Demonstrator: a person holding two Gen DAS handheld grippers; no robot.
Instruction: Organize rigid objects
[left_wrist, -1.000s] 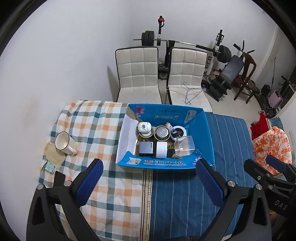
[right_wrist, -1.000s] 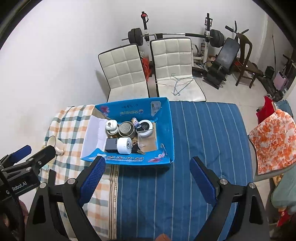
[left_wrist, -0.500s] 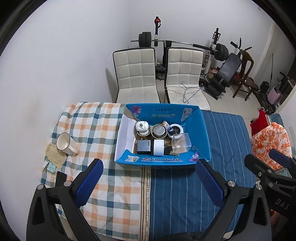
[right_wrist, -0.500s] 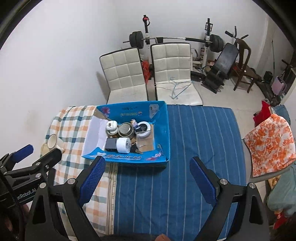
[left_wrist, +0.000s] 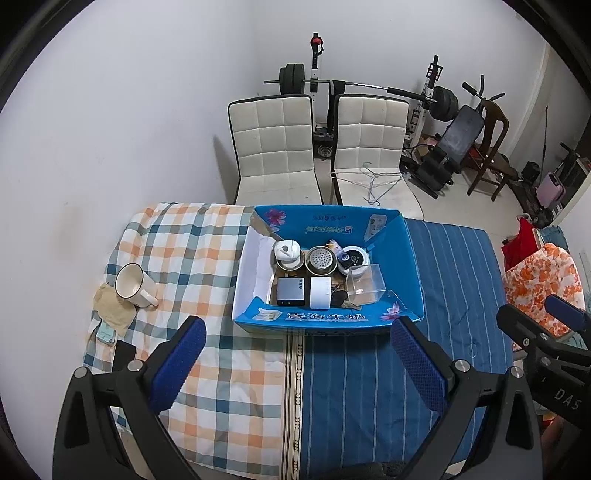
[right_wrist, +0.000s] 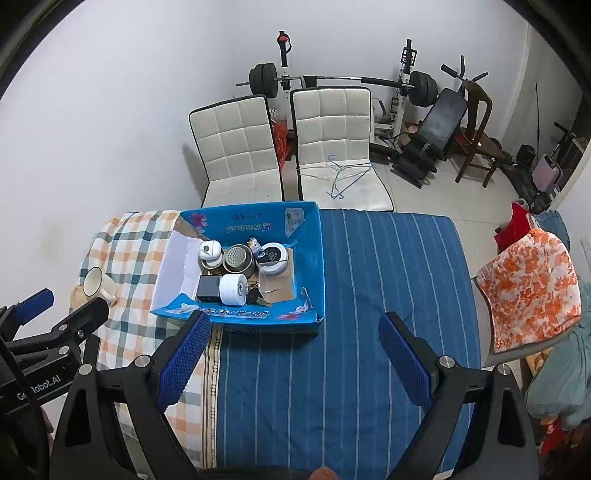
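Observation:
A blue cardboard box (left_wrist: 328, 320) stands on the table and also shows in the right wrist view (right_wrist: 236, 319). It holds a grey charger (left_wrist: 291, 291), a white roll (left_wrist: 320, 292), a metal strainer cup (left_wrist: 322, 260), a white round device (left_wrist: 287, 252), a black-lidded jar (left_wrist: 354, 258), a clear plastic box (left_wrist: 365, 284) and keys (left_wrist: 343, 298). A white mug (left_wrist: 133, 285) lies on its side left of the box. My left gripper (left_wrist: 297, 365) is open and empty, high above the table's near edge. My right gripper (right_wrist: 293, 363) is open and empty over the blue striped cloth.
The table wears a checked cloth (left_wrist: 192, 251) on the left and a blue striped cloth (left_wrist: 454, 273) on the right. A beige cloth (left_wrist: 112, 308) and a black phone (left_wrist: 123, 354) lie by the mug. Two white chairs (left_wrist: 277, 155) stand behind the table.
Both grippers have risen and drawn back from the table, so the box looks smaller and farther. Nothing on the table has moved.

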